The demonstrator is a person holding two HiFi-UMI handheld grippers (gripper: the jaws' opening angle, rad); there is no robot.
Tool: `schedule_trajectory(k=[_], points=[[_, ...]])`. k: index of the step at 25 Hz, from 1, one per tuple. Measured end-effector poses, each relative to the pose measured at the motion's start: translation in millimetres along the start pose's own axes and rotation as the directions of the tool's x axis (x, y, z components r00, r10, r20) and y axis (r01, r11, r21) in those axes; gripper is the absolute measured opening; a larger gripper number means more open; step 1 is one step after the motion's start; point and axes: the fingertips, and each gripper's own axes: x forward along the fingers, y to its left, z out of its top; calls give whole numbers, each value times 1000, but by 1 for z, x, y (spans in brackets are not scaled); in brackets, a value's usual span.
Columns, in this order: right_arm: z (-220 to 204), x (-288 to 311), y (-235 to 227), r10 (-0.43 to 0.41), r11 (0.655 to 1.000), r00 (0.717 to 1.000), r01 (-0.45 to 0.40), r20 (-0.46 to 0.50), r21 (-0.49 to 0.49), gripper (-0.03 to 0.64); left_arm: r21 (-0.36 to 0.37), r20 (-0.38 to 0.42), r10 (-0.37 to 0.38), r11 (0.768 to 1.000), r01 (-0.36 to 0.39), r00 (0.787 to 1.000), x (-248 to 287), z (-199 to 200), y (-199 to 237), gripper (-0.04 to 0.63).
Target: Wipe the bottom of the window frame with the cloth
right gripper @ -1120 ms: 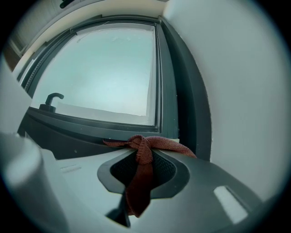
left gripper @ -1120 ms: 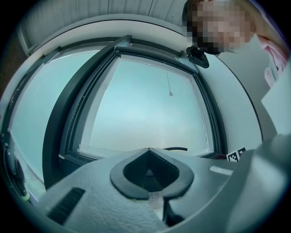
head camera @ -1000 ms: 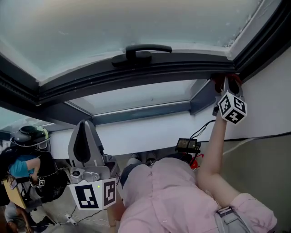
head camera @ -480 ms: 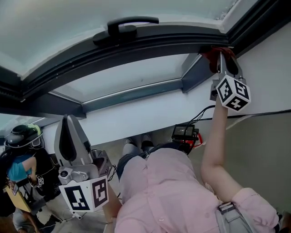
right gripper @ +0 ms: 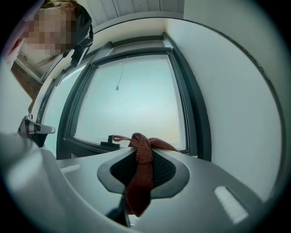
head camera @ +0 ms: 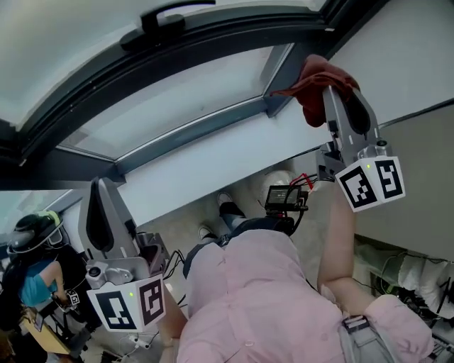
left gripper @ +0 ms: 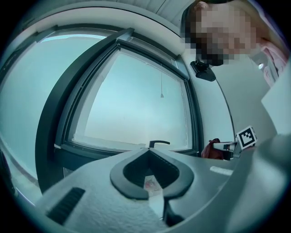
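My right gripper (head camera: 332,96) is raised at the upper right, shut on a dark red cloth (head camera: 318,76). The cloth bunches over the fingertips and hangs down between the jaws in the right gripper view (right gripper: 138,182). It is held just off the right corner of the dark window frame (head camera: 191,127), in front of the white wall, and does not seem to touch the frame. My left gripper (head camera: 99,191) hangs low at the left, well away from the window. Its jaws are together with nothing in them (left gripper: 150,159). The left gripper view also shows the cloth (left gripper: 210,149) far off.
An open sash with a black handle (head camera: 167,13) crosses the top. A white wall (head camera: 213,166) runs beneath the frame. A small black device with cables (head camera: 284,198) lies on the floor by my feet. Another person in a helmet (head camera: 32,234) is at lower left.
My right gripper has drawn the cloth back out of the frame's right corner and down toward me. The head view has swung, so the window sits higher and further left. The left gripper has barely moved.
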Motion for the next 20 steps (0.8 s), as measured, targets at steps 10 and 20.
schedule_trajectory(k=[10,20], points=[[-2,-101,101,-61,997,998,62,-25,48,80,-8,-17,-47,999,47,999,-100,11,42,-6],[-10,-133,170,-17,999,996,20,-88,28,80,-55,11,-70,996,70,998,-149,15,59,-6]])
